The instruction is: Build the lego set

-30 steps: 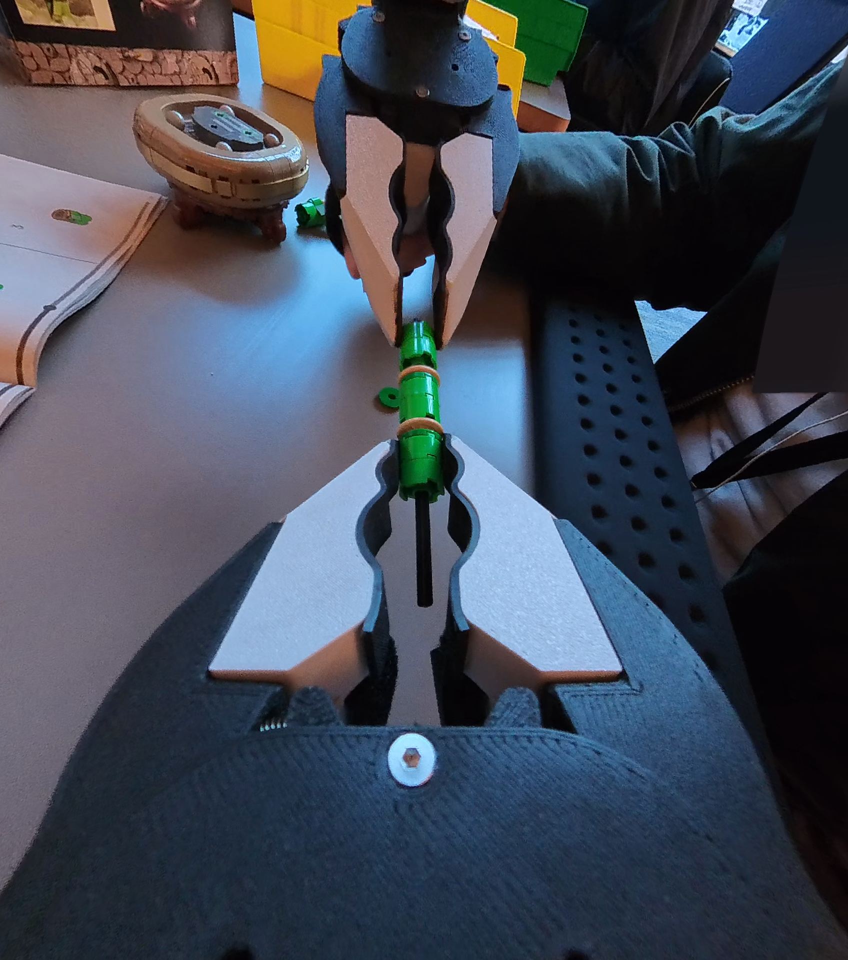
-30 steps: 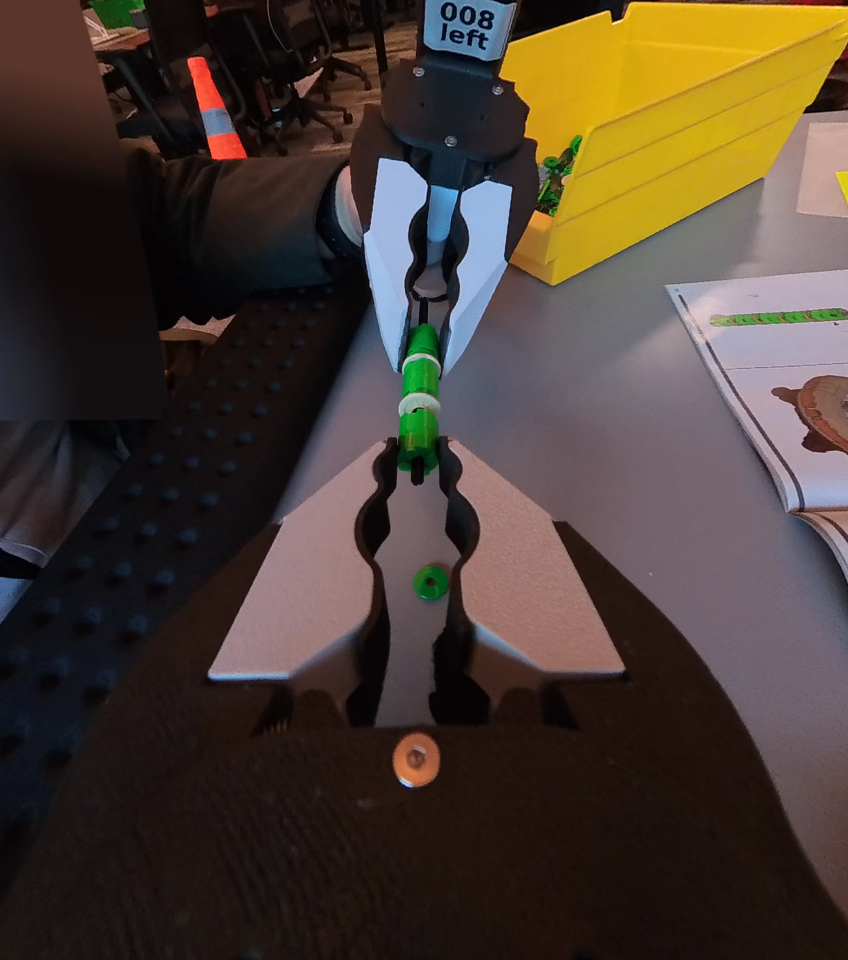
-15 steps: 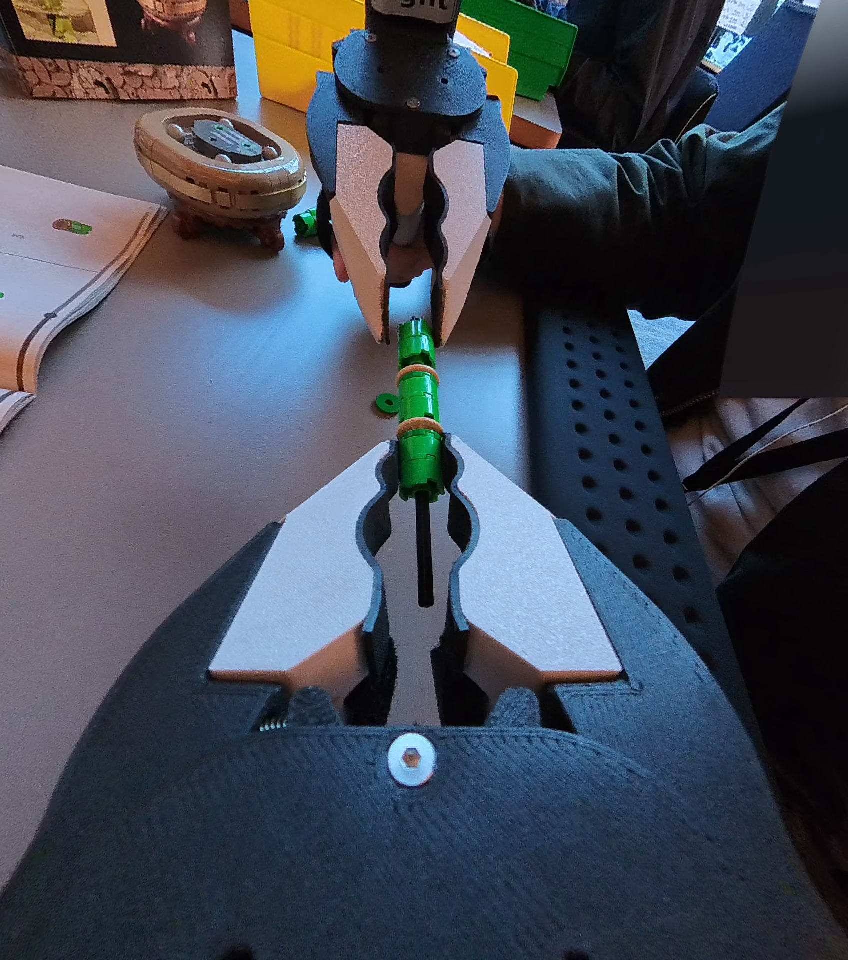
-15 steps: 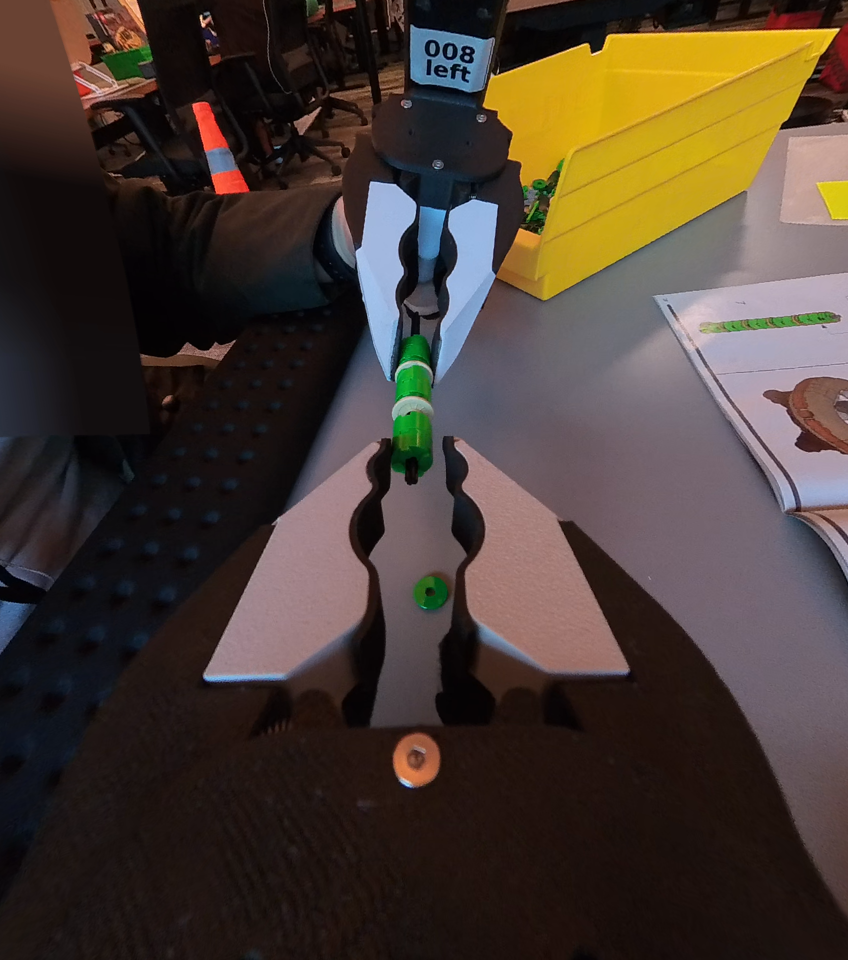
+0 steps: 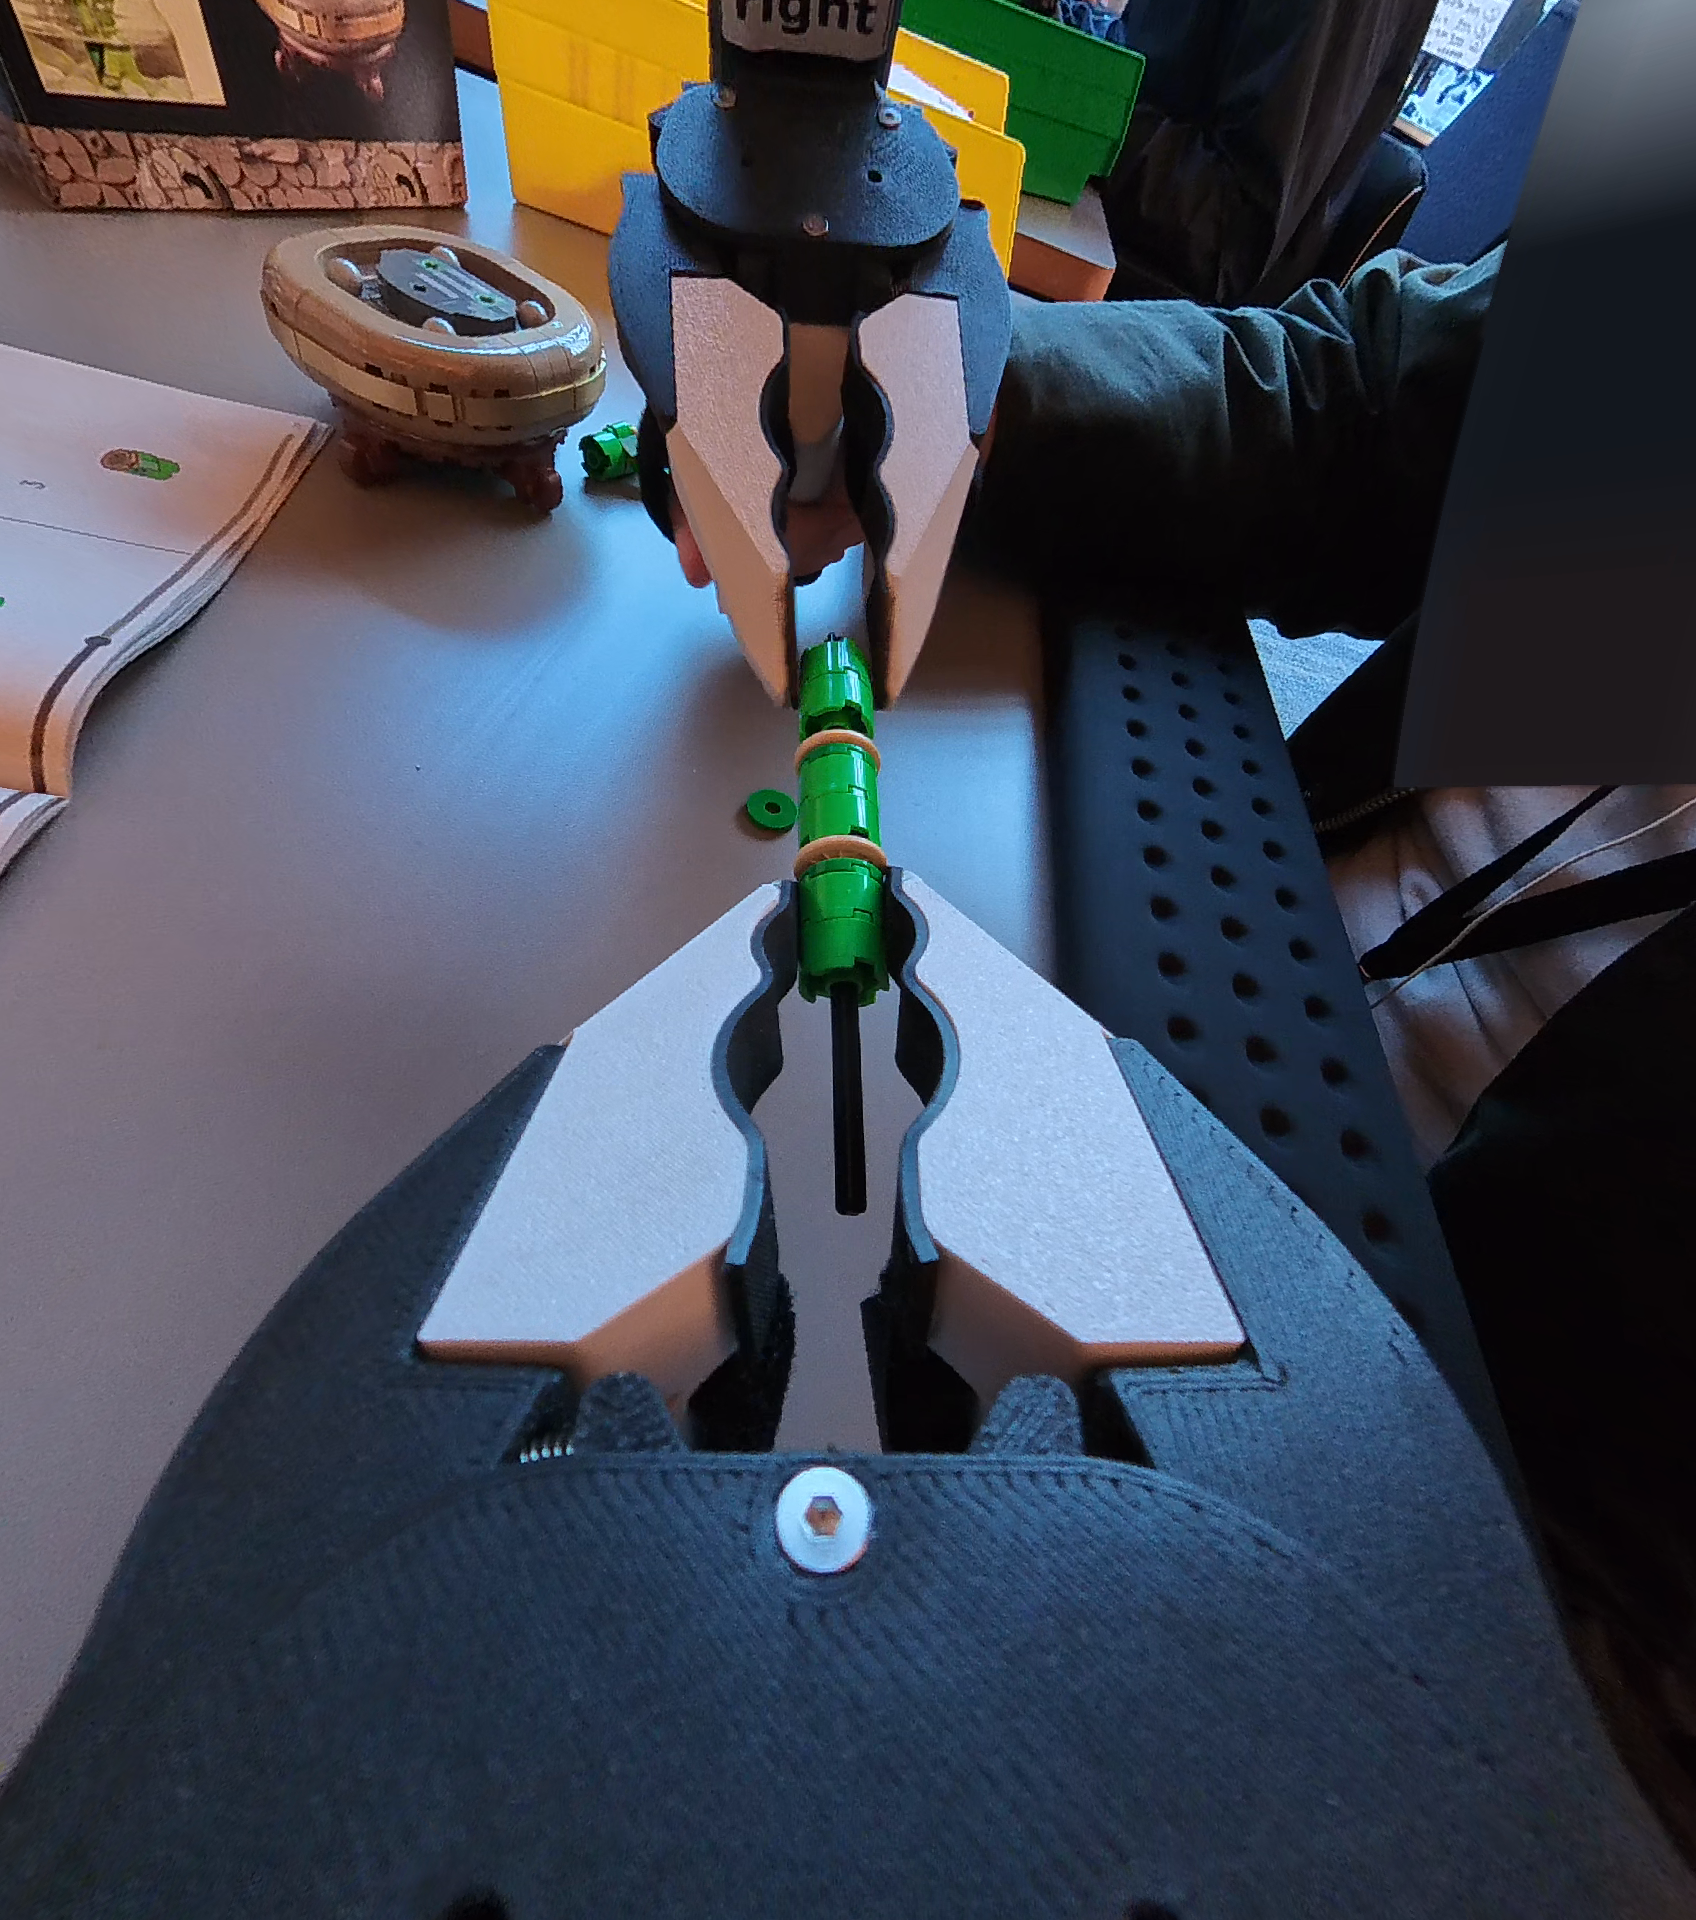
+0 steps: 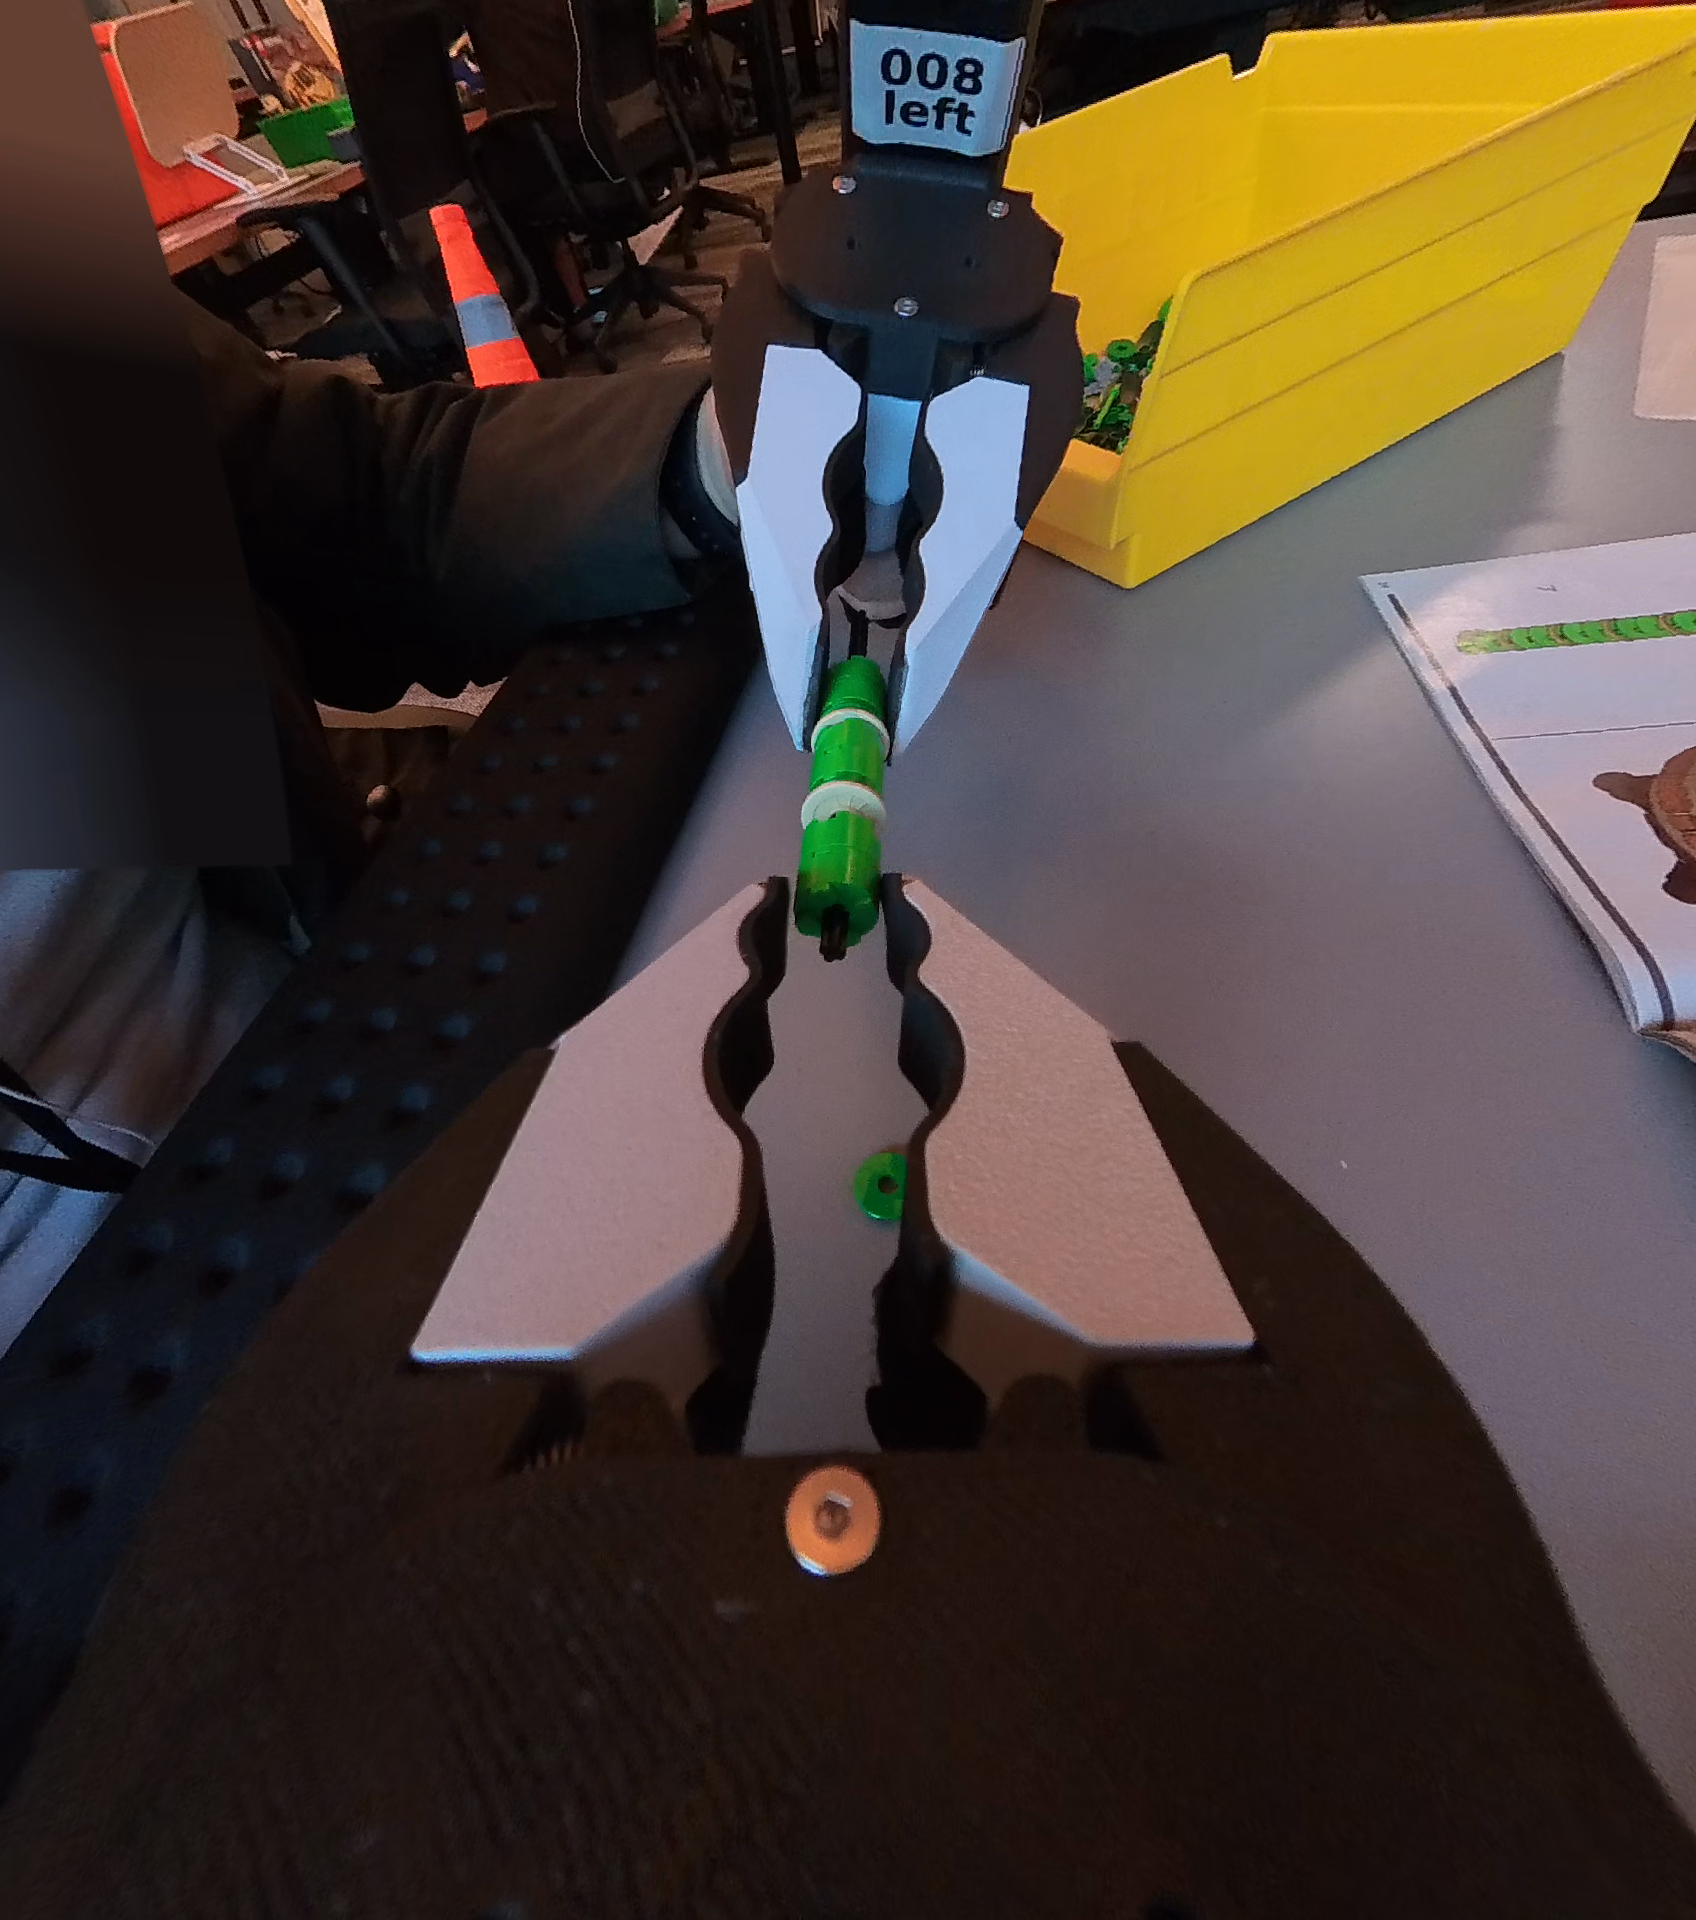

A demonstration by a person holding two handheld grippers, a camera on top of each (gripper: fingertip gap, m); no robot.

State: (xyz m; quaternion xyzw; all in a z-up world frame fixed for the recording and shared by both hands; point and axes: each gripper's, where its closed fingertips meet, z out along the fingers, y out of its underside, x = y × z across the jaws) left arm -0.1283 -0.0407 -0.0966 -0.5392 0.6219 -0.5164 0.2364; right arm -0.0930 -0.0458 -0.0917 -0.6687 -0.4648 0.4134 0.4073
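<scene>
Between the two grippers, above the surface [image 5: 324,935], hangs a green stack [image 5: 836,821] on a black axle [image 5: 848,1101]. Left gripper [image 5: 839,914] is clenched on its near segment; right gripper [image 6: 836,914] stands released around the other end. Seemingly the step is threading pieces; next, the loose green ring [image 6: 877,1184] probably needs picking up.

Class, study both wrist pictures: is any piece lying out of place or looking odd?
One small green ring lies loose on the table, beside the green stack on the black rod that the left gripper holds. A green piece also sits loose by the tan model.
</scene>
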